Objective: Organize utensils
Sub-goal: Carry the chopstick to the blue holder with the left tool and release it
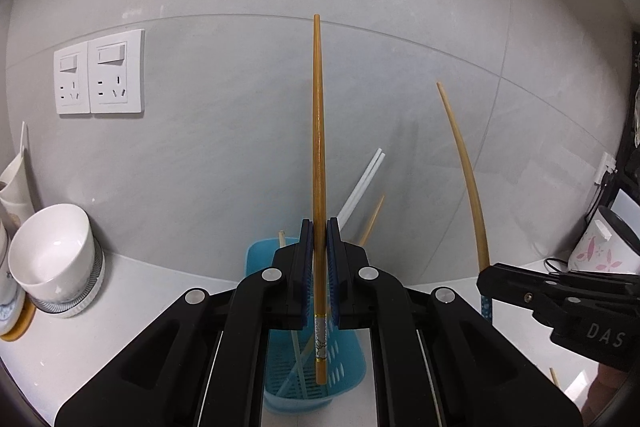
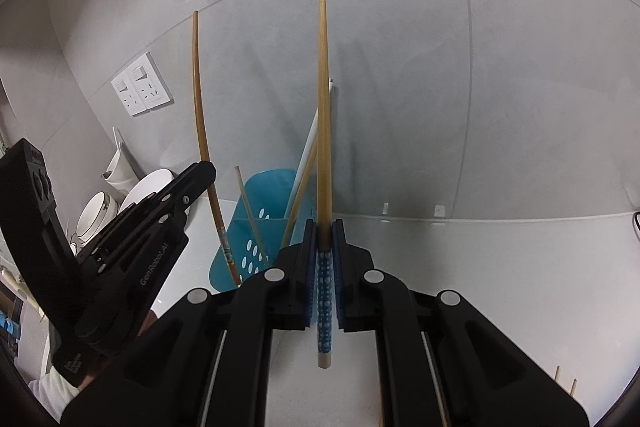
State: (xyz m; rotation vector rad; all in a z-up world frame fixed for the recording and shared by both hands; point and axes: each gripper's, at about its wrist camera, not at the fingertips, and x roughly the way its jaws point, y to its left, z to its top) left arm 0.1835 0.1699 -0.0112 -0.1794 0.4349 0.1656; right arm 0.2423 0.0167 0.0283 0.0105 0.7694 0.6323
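Observation:
My left gripper [image 1: 319, 227] is shut on a brown wooden chopstick [image 1: 318, 147] with a silver patterned band near its butt; it stands upright, its lower end over the blue perforated utensil basket [image 1: 344, 367]. My right gripper [image 2: 323, 227] is shut on a chopstick [image 2: 323, 107] with a blue white-dotted handle, also upright. In the right wrist view the basket [image 2: 256, 227] stands just ahead to the left, with white and wooden chopsticks [image 2: 304, 163] leaning in it. The left gripper [image 2: 200, 171] shows at the left there; the right gripper [image 1: 486, 279] shows at the right of the left wrist view.
White bowls [image 1: 52, 251] and a plate rack stand at the left by the grey tiled wall with two sockets [image 1: 100, 73]. A flowered white pot [image 1: 604, 247] is at the far right. Loose chopstick ends [image 2: 564, 383] lie on the white counter at the lower right.

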